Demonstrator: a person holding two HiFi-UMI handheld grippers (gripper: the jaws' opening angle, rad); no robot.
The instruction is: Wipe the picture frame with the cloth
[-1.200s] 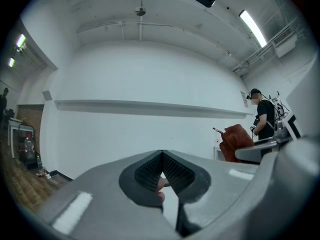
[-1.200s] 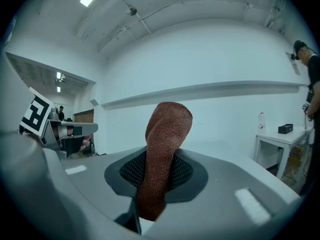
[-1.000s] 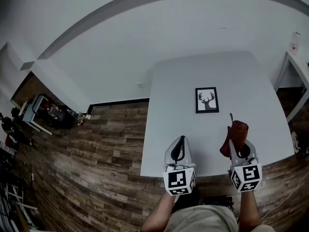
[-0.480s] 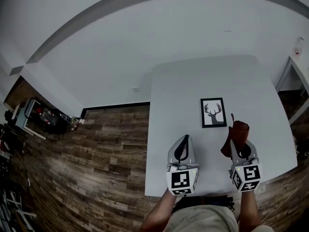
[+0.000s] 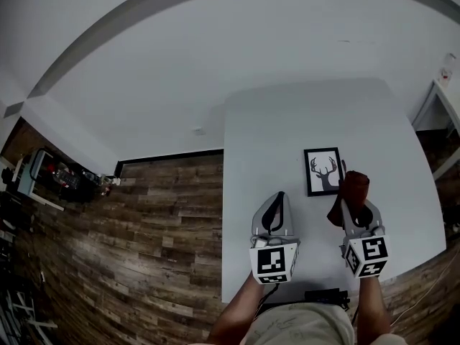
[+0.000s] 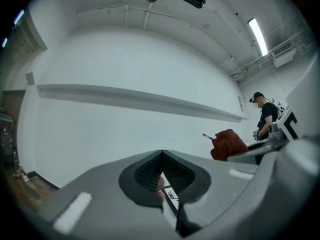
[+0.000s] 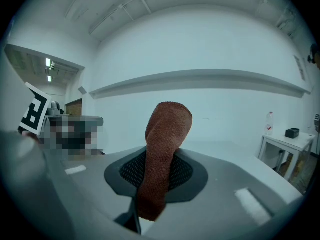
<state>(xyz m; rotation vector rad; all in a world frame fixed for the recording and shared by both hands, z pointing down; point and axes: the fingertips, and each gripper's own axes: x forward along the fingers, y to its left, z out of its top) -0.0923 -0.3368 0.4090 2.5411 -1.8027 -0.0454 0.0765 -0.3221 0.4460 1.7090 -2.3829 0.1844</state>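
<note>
A black picture frame (image 5: pixel 323 171) with a deer print lies flat on the white table (image 5: pixel 287 128). My right gripper (image 5: pixel 354 207) is shut on a red-brown cloth (image 5: pixel 353 188), which sticks up from the jaws and reaches the frame's lower right corner. In the right gripper view the cloth (image 7: pixel 166 139) is pinched upright between the jaws. My left gripper (image 5: pixel 278 197) is shut with nothing in it, hovering left of the frame and nearer me. Through its jaw slit a sliver of the frame (image 6: pixel 173 196) shows, with the cloth (image 6: pixel 229 144) off to the right.
A small white side table (image 5: pixel 447 95) with a bottle (image 5: pixel 451 59) stands to the right. Wood floor (image 5: pixel 144 221) lies left of the table, with clutter (image 5: pixel 57 172) by the wall. A person (image 6: pixel 265 116) stands far off. A black object (image 5: pixel 327 295) sits at the table's near edge.
Both grippers have moved forward toward the frame. The cloth in the right gripper now reaches the frame's lower right corner; before it was short of it.
</note>
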